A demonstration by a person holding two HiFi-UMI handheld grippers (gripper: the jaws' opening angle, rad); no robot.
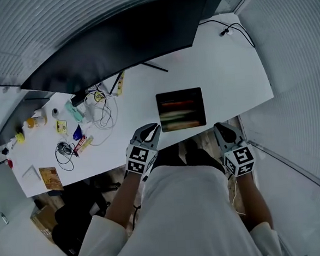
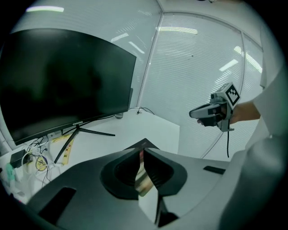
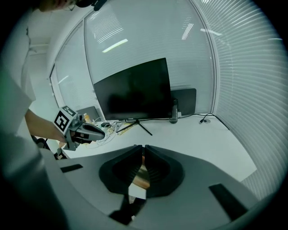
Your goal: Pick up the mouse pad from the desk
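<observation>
The mouse pad [image 1: 180, 109] is a dark rectangle with a coloured picture, lying flat near the front edge of the white desk [image 1: 221, 71]. My left gripper [image 1: 151, 129] hovers at the desk's front edge, just left of the pad, with its jaws shut and nothing in them. My right gripper [image 1: 221, 127] hangs off the desk's front edge, just right of the pad's near corner, its jaws together and empty. In the left gripper view the left gripper [image 2: 143, 150] has a strip of the mouse pad [image 2: 143, 179] showing beyond its jaws. The right gripper [image 3: 142, 147] shows the same past its own.
A wide black monitor [image 1: 121, 40] stands along the back of the desk on thin legs. Cables, small bottles and packets [image 1: 78, 130] clutter the left end. A cable with a plug [image 1: 227, 31] lies at the back right. A cardboard box [image 1: 43, 217] sits on the floor.
</observation>
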